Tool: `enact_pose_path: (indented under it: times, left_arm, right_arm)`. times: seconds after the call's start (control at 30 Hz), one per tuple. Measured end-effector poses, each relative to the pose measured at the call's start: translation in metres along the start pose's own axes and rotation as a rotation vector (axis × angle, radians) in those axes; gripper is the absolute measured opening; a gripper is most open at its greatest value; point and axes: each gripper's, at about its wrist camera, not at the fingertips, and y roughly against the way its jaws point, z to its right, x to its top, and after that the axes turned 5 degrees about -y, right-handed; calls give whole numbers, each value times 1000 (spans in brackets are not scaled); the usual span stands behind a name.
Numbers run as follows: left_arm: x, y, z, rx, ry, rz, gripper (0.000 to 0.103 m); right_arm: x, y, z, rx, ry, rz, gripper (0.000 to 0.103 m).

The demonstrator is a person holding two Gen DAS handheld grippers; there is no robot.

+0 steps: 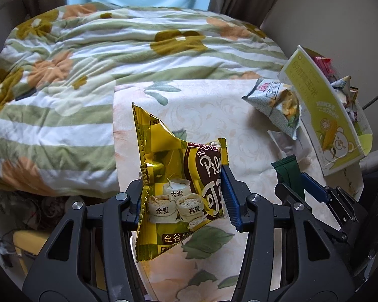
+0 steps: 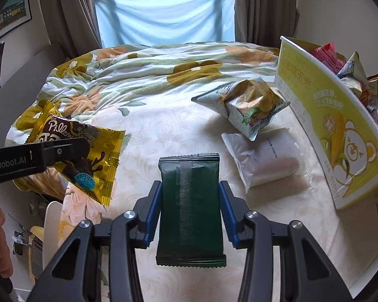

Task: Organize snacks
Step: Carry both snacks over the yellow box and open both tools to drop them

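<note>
My left gripper (image 1: 182,198) is shut on a yellow Pillow snack packet (image 1: 174,191) and holds it above the cream floral table cover (image 1: 209,115). In the right wrist view the packet (image 2: 100,161) and the left gripper (image 2: 73,148) are at the left. My right gripper (image 2: 190,214) is shut on a dark green snack packet (image 2: 190,209), held above the table; both show at the right in the left wrist view (image 1: 288,173). A grey-blue chip bag (image 2: 242,103) and a white packet (image 2: 264,158) lie on the table beside a yellow corn-print box (image 2: 340,130) holding several snacks.
A floral quilt (image 2: 148,73) covers the bed behind the table. Curtains (image 2: 70,12) and a window are at the back. The box (image 1: 325,105) stands at the table's right edge. Clutter lies on the floor at lower left (image 1: 25,214).
</note>
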Motion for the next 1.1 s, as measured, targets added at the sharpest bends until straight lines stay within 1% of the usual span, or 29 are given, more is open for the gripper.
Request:
enact_pose_path:
  times: [0.17,0.27,0.43,0.57,0.67,0.77,0.83,0.93,1.07,1.1]
  left_arm:
    - [20,41,28,-12,-23,57,46]
    - [37,65,54,-17,-49,100,46]
    - [63,84,111,-31,-68,155,47]
    - [82,87,167,-66,-53,191,46]
    - [93,79,215,-95,-51,194,47]
    - [103,59,265,-121,-60,183,47]
    - [108,42,298,-151,-61,165,47]
    - [112,16,343,-176,-79,126,47]
    - [114,-13,388,-196,-100,75,47]
    - [114,-19,397,-206,-104,65,49]
  right_arm:
    - [25,49,16,39,-13,36,40]
    - [42,79,34,60,-31,60,41]
    - [69,118,83,74,-59,101,41]
    - [93,139,136,86,-72,120,41]
    - [108,153,181,81,-62,132,41]
    - [123,160,228,64,-55,142,41]
    - [131,162,260,55,-63,145,41]
    - [140,161,302,38,-78,137,41]
    - [145,159,342,29,-97,117,41]
    - [146,157,350,29,-103,110,41]
